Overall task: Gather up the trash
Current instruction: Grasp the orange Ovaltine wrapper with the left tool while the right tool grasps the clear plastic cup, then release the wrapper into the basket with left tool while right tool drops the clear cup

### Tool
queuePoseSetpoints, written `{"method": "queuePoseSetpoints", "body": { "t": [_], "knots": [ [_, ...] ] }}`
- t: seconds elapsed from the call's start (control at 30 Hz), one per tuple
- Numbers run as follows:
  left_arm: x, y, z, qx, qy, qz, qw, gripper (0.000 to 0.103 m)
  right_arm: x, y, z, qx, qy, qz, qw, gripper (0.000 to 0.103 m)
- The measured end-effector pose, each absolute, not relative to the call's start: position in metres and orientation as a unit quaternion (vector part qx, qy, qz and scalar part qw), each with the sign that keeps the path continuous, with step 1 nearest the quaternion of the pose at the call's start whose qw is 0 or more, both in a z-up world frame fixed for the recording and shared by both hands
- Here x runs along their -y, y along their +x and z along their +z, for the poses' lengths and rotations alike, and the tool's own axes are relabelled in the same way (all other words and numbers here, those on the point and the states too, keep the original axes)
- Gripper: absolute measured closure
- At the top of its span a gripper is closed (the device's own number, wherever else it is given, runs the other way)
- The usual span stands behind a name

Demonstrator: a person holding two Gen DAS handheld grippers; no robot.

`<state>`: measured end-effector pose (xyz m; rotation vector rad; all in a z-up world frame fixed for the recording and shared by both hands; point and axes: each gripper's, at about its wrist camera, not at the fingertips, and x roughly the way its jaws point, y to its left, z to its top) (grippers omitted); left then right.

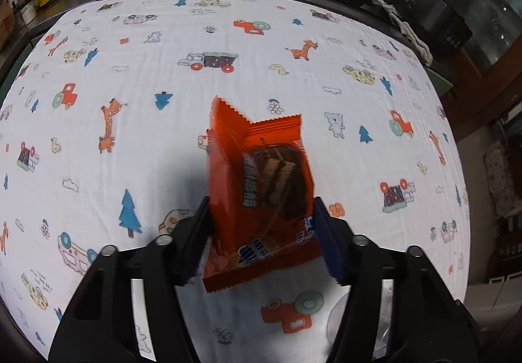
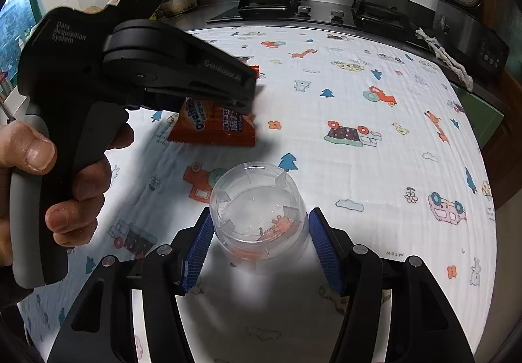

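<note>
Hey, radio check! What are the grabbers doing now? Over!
Left gripper shut on orange snack packet. Right gripper shut on clear cup. Nothing in the way.

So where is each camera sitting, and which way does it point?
Left wrist: on the left tool, looking down its fingers at the packet it grips over the cloth.
Right wrist: on the right tool, looking down at the cup it grips; a hand shows.
Shared: packet, cloth, stove.
</note>
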<state>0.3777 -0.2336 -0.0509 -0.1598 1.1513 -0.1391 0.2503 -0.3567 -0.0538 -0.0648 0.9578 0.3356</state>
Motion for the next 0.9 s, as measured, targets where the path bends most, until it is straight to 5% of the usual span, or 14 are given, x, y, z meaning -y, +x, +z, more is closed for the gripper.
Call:
{"method": "queuePoseSetpoints", "body": {
  "t": [0.17, 0.43, 0.9],
  "knots": [
    [0.224, 0.361, -0.040, -0.530, -0.071, -0.076, 0.842, 0.056, 0.348, 0.240, -0.046, -0.452, -0.035, 0.165, 0.876, 0.045],
    [0.181, 0.321, -0.010, -0.504, -0.082, -0.080, 0.856, 0.056, 0.321, 0.216, -0.027, -0.437, -0.039, 0.182, 0.880, 0.045],
    [0.000, 0.212, 0.045, -0.431, -0.121, 0.002, 0.894, 0.056, 0.180, 0.183, -0.002, -0.410, -0.097, 0.273, 0.865, 0.045]
  ]
}}
